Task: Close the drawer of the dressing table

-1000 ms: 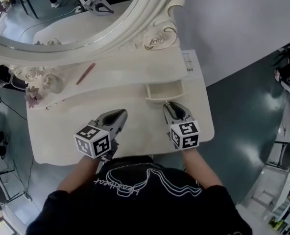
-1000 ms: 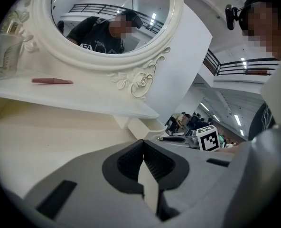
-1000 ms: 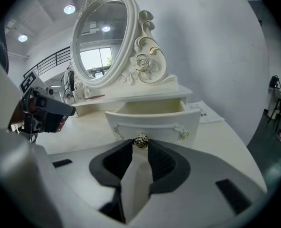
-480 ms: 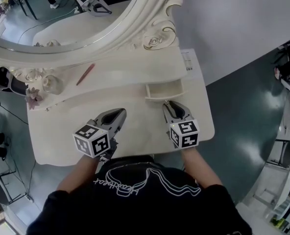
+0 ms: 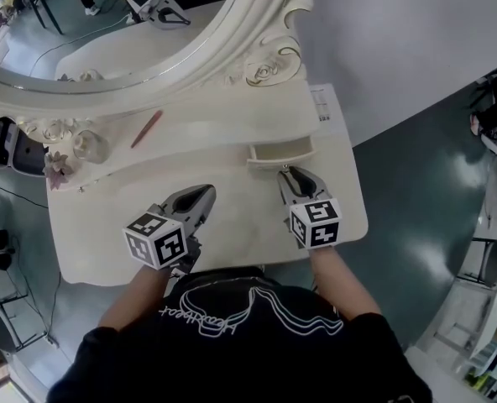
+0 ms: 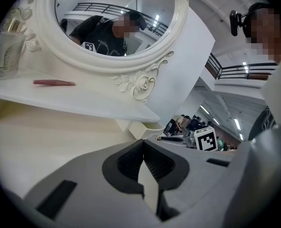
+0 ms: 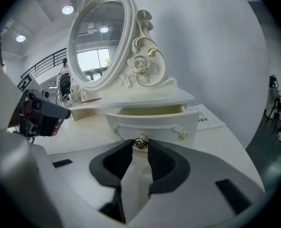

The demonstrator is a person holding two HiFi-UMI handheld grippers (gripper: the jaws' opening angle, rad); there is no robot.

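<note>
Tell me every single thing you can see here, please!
dressing table: one, cream white, in the middle
mirror: one, oval, white carved frame, at the table's back
shelf: one, cream, below the mirror
drawer: one, cream, partly open under the shelf's right end
knob: one, gold, on the drawer front
stick: one, red, lying on the shelf
glass jar: one, clear, at the shelf's left end
flower: one, pale pink, beside the jar
paper: one sheet, white, back right corner
shirt: one, black, on the person
left gripper: grey, jaws together, empty, above the tabletop
right gripper: grey, closed on the knob
</note>
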